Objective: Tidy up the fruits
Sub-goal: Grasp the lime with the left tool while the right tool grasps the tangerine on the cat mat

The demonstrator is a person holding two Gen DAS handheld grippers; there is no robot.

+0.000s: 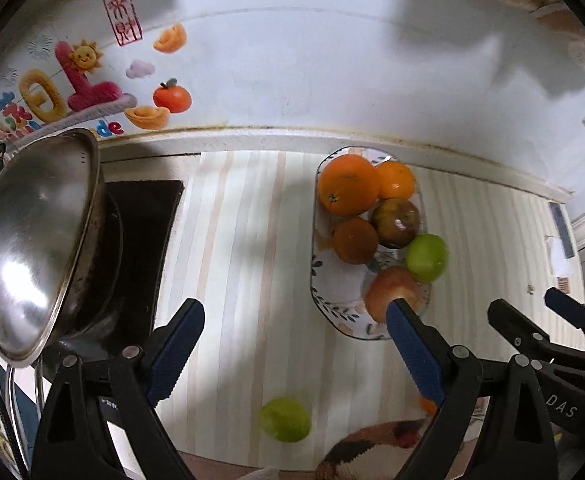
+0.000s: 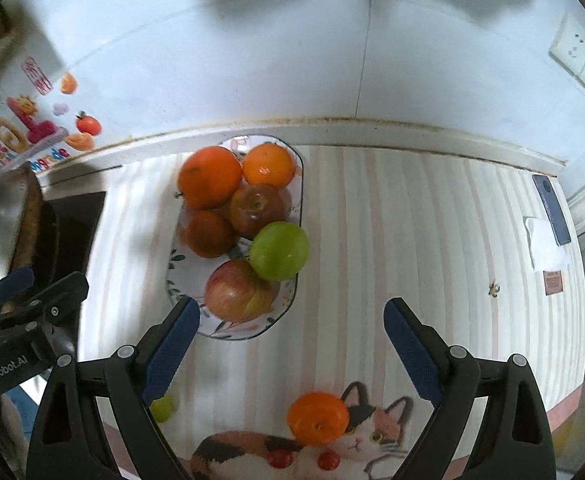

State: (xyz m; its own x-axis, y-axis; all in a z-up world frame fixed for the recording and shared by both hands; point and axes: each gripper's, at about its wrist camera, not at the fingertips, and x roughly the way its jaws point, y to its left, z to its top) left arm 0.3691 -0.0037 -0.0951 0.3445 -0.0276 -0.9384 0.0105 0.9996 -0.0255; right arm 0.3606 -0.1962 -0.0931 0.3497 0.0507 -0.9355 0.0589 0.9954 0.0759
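An oval patterned plate (image 2: 177, 276) near the wall holds two oranges (image 2: 209, 177), a darker orange fruit (image 2: 208, 233), a dark red apple (image 2: 257, 209), a green apple (image 2: 279, 251) and a red apple (image 2: 238, 291). The same plate (image 1: 329, 294) shows in the left wrist view. On the counter's front, a loose orange (image 2: 318, 418) lies on a cat picture and a small green fruit (image 1: 285, 419) lies to its left. My left gripper (image 1: 292, 346) is open and empty above the green fruit. My right gripper (image 2: 292, 344) hangs open and empty above the orange.
A pot with a steel lid (image 1: 32, 240) stands on a black stove (image 1: 144, 236) at the left. The wall behind carries colourful stickers (image 1: 80, 80) and sockets (image 2: 580, 60). A dark phone (image 2: 550, 208) lies on paper at the counter's right end.
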